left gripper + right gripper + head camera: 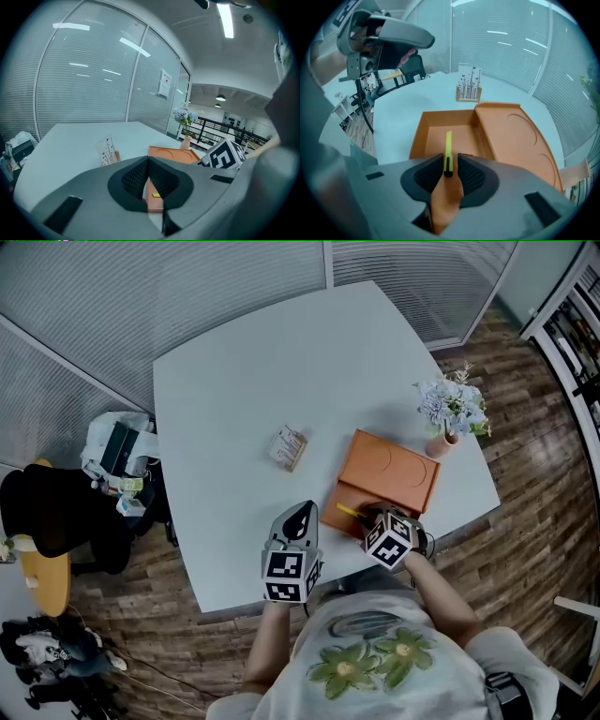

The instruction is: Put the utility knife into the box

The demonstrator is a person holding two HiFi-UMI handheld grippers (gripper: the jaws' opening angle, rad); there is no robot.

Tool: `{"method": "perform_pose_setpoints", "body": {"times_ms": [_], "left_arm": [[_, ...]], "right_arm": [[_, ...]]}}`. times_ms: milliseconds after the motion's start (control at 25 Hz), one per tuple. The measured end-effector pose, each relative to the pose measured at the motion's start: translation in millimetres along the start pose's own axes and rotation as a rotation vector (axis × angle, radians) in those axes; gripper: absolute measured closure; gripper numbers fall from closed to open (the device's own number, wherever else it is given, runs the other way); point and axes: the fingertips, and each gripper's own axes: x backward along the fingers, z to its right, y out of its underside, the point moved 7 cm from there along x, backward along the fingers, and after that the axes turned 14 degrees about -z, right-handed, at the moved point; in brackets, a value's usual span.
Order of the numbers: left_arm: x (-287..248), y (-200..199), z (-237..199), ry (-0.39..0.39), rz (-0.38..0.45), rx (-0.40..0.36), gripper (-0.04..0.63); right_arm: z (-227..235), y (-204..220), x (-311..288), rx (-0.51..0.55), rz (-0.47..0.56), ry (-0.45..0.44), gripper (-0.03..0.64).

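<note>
An orange box lies open near the table's front edge, its lid folded back. A yellow utility knife lies inside the box, its black end between the jaws of my right gripper. These jaws stand wide, with a small gap beside the knife, so the pads do not press it. In the head view the right gripper sits at the box's near edge, the knife just ahead of it. My left gripper hovers left of the box, shut and holding nothing, and its tips meet.
A small holder of printed cards stands on the white table behind the box. A vase of pale flowers is at the table's right edge. A black chair and bags crowd the floor to the left.
</note>
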Motion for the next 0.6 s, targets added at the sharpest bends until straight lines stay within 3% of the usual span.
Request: {"method": "perform_pose_setpoints", "body": {"times_ms": [600], "left_arm": [[20.0,-5.2,21.0,0.014,0.052,-0.028,0.595]], "right_arm": [[6.4,-13.6,87.6,-0.175,0.326,0.061,0.515]]}}
